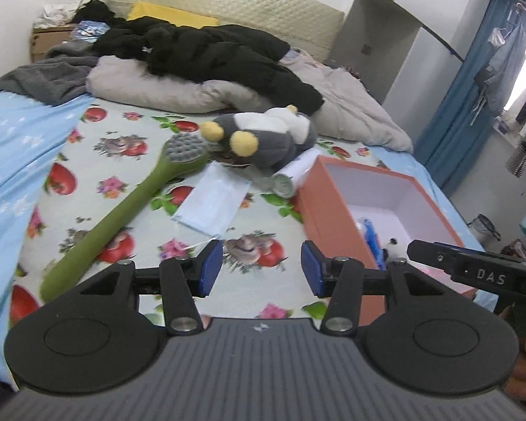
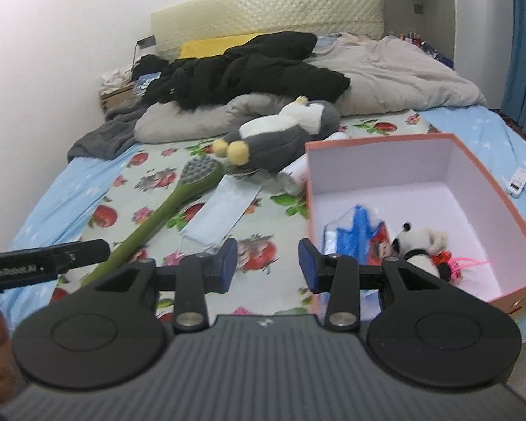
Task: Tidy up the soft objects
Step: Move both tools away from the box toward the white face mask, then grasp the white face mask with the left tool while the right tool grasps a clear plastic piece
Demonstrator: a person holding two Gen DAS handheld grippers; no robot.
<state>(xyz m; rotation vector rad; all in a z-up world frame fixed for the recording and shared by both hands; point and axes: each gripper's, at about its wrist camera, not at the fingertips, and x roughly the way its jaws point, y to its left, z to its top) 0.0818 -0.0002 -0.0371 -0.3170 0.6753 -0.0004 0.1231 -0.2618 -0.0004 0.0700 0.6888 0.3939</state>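
Plush penguin [image 1: 263,137] lay on the flowered bedsheet [image 1: 122,129] in the middle of the left wrist view, its long axis running from lower left to upper right, yellow feet toward the left and head toward the pale duvet [image 1: 350,105]. A green long-handled brush [image 1: 122,210] lay just left of it, slanting from the lower left up to its grey head beside the feet. A blue face mask [image 1: 212,203] lay flat below the toy, and a white cylinder [image 1: 291,175] poked out from under it toward the orange box [image 1: 336,224] at right. A black jacket [image 1: 210,52] was heaped behind. The left gripper [image 1: 261,268] stood with its blue pads apart over bare sheet, holding nothing. The right gripper [image 1: 473,270] showed only as a black bar at the right edge.

In the right wrist view the penguin [image 2: 284,137] sat at upper centre, same slant, with the brush [image 2: 164,210] and mask [image 2: 221,214] below it. The box [image 2: 473,161] filled the right side, open, holding a small panda toy [image 2: 417,242] and a blue packet [image 2: 361,231]. The right gripper [image 2: 267,263] had its pads apart, empty, by the box's near left corner.
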